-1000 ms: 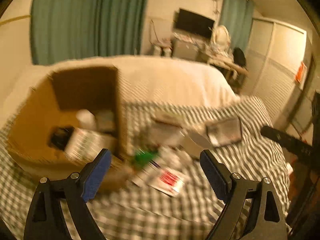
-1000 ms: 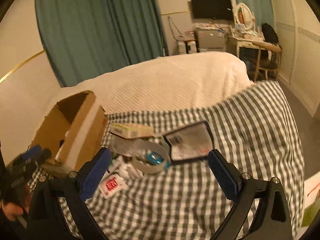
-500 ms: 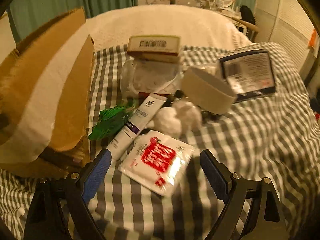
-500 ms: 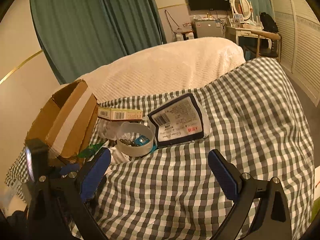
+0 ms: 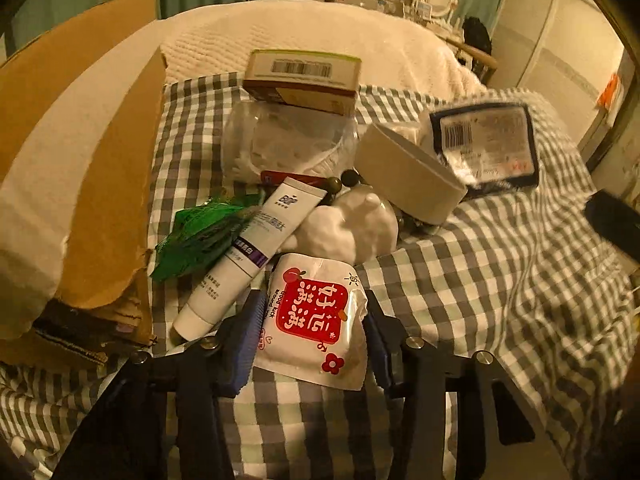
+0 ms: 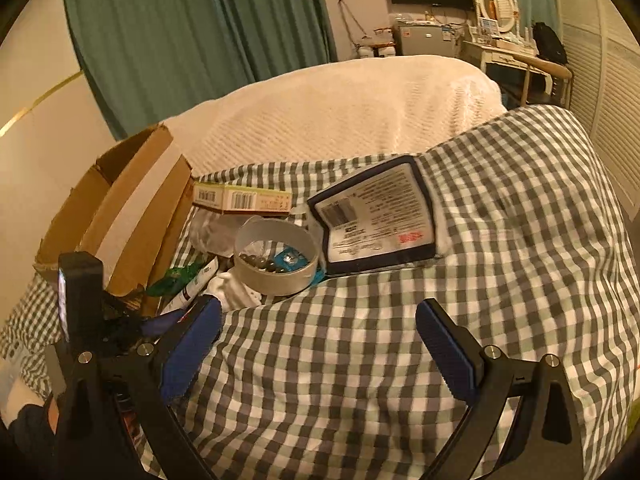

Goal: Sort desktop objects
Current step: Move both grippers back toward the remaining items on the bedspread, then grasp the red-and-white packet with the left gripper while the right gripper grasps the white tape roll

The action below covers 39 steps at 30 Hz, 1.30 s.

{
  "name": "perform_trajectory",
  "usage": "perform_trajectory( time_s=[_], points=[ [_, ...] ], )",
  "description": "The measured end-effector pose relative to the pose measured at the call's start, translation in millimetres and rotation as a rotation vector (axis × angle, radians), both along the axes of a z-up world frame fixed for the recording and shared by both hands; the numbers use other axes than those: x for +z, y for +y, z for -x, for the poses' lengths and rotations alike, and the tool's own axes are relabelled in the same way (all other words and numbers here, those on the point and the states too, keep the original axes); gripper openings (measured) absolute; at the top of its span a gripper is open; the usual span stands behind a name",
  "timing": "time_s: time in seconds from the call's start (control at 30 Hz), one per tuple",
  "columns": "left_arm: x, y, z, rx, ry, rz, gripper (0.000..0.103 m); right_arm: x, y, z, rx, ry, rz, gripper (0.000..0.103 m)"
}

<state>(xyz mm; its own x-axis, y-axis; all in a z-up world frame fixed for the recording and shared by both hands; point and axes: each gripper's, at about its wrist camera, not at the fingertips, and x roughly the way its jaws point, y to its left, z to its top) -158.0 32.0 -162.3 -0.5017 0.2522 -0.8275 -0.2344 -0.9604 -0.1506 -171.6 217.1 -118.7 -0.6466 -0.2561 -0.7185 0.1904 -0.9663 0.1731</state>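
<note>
Left tool (image 5: 313, 330) dropped from hover, jaws now pinched on red-white packet (image 5: 312, 314); pickup begun, cardboard box (image 5: 80, 168) likely destination. Right tool (image 6: 318, 344) wide open, empty, above checked bed cover (image 6: 500, 260).

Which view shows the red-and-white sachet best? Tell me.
The left wrist view: the sachet fills the gap of the left claw, print readable. In the right wrist view it is hidden behind the right claw.

The white tube's (image 5: 256, 256) cap end sits behind the left tongs' (image 5: 314, 334) finger. The cardboard box (image 5: 80, 160) is cut off at the left edge. Print on the dark flat pack (image 6: 376, 216) is too small to read. The round tub (image 6: 276, 258) hides part of the clear bag (image 6: 210, 228).
</note>
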Motion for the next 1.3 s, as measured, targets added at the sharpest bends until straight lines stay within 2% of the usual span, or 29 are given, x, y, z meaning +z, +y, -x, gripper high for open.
perform_trajectory(
  time_s=[0.13, 0.3, 0.57, 0.77, 0.8, 0.87, 1.3],
  points=[
    [7, -11, -5, 0.020, 0.025, -0.055, 0.048, -4, -20, 13, 0.035, -0.011, -0.006, 0.098],
    [5, -21, -6, 0.054, 0.033, -0.090, 0.048, -28, -40, 44, 0.058, -0.093, 0.042, 0.098],
    [6, -18, 7, 0.067, 0.034, -0.100, 0.048, -54, -47, 81, 0.007, -0.153, 0.088, 0.098],
    [5, -20, 4, 0.061, 0.031, -0.104, 0.048, -66, -53, 102, -0.017, -0.161, 0.075, 0.098],
    [5, -20, 4, 0.060, 0.031, -0.104, 0.048, -66, -54, 102, -0.016, -0.152, 0.066, 0.096],
    [5, -20, 5, 0.060, 0.031, -0.103, 0.048, -65, -54, 99, 0.007, -0.146, 0.067, 0.084],
    [16, -18, -5, 0.037, 0.076, -0.129, 0.048, -31, -41, 40, 0.038, -0.084, 0.052, 0.084]
  ],
)
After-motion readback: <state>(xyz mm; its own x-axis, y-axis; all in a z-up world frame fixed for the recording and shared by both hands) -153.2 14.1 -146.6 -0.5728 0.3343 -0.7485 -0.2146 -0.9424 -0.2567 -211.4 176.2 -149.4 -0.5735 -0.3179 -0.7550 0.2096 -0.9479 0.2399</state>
